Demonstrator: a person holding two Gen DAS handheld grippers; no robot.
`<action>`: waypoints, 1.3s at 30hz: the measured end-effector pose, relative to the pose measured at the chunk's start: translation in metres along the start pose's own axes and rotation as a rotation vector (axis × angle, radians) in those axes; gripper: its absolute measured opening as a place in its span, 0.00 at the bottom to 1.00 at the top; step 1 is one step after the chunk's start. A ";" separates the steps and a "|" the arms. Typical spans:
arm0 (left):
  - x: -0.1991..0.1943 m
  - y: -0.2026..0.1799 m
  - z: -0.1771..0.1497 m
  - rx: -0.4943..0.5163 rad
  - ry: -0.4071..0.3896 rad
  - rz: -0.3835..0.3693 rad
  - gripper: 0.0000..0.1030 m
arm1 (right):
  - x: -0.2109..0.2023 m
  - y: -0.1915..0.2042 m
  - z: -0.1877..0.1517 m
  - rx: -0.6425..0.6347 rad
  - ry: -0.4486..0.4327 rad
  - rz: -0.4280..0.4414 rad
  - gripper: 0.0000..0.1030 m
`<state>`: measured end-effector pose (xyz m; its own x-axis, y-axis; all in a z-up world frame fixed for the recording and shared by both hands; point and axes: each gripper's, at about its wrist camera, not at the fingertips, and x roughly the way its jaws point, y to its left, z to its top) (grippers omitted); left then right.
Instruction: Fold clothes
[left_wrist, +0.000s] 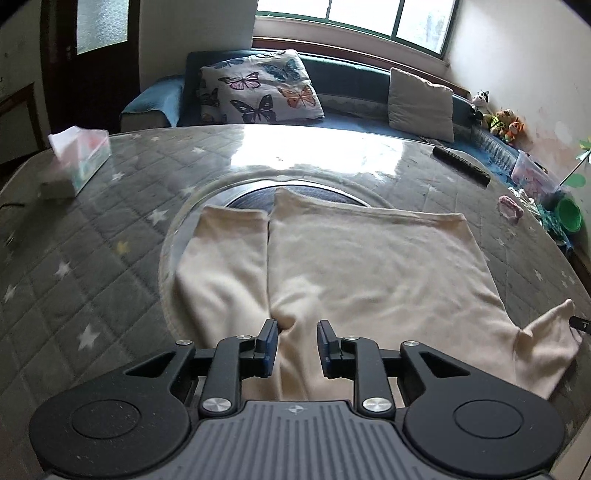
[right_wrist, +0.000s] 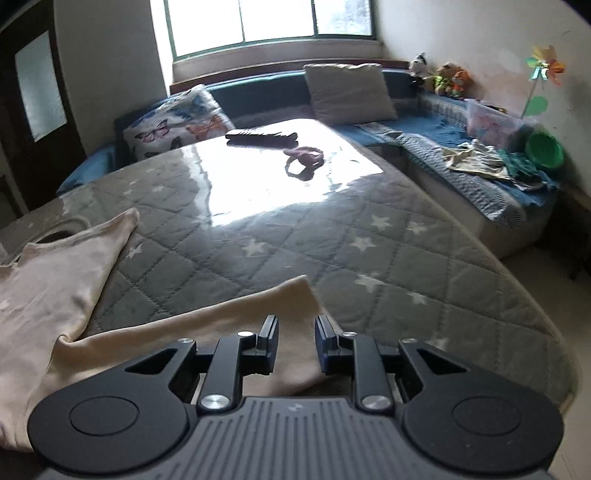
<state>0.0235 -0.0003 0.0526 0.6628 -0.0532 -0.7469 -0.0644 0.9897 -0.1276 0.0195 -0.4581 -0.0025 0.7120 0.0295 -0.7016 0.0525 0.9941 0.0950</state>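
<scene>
Cream knit garment (left_wrist: 369, 266) spread flat on round desk (left_wrist: 110, 266) covered in grey quilted star-print cloth under a glossy clear sheet; body of the garment over the round glass centre of the desk, one sleeve folded alongside at left, another sleeve (left_wrist: 550, 332) trailing off toward the right edge. Left claw (left_wrist: 297, 349) low over the near part of the garment, black fingers with blue pads (left_wrist: 271, 341) spread slightly apart, a crease of cream fabric lying in the gap but not pinched. Right claw (right_wrist: 295, 343) likewise parted a little, hovering over the cuff end of the cream sleeve (right_wrist: 236, 321), pads clear of the cloth; bulk of the garment (right_wrist: 48, 291) off to the left in the right wrist view.

Farther back on the desk: black ribbed remote control (left_wrist: 461, 166), pink hair tie (right_wrist: 304, 157), white tissue box (left_wrist: 79, 157) at left. Beyond the desk, blue bench sofa (left_wrist: 343, 81) under a green-framed window (left_wrist: 354, 18), bearing a butterfly-print cushion (left_wrist: 258, 88) and a plain beige cushion (left_wrist: 421, 105); stuffed toys (left_wrist: 498, 116) in the corner, green plastic bowl (right_wrist: 545, 147) nearby
</scene>
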 end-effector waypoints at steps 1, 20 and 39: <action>0.004 0.000 0.004 0.003 0.001 0.001 0.25 | 0.004 0.002 0.001 -0.009 0.005 -0.003 0.21; 0.104 0.000 0.084 0.047 -0.044 0.054 0.46 | 0.067 0.121 0.081 -0.201 0.062 0.314 0.20; 0.149 0.016 0.097 0.040 -0.024 0.016 0.12 | 0.137 0.178 0.108 -0.275 0.115 0.333 0.11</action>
<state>0.1940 0.0204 0.0028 0.6798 -0.0341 -0.7326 -0.0457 0.9950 -0.0888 0.2023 -0.2887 -0.0051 0.5749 0.3487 -0.7402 -0.3659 0.9187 0.1486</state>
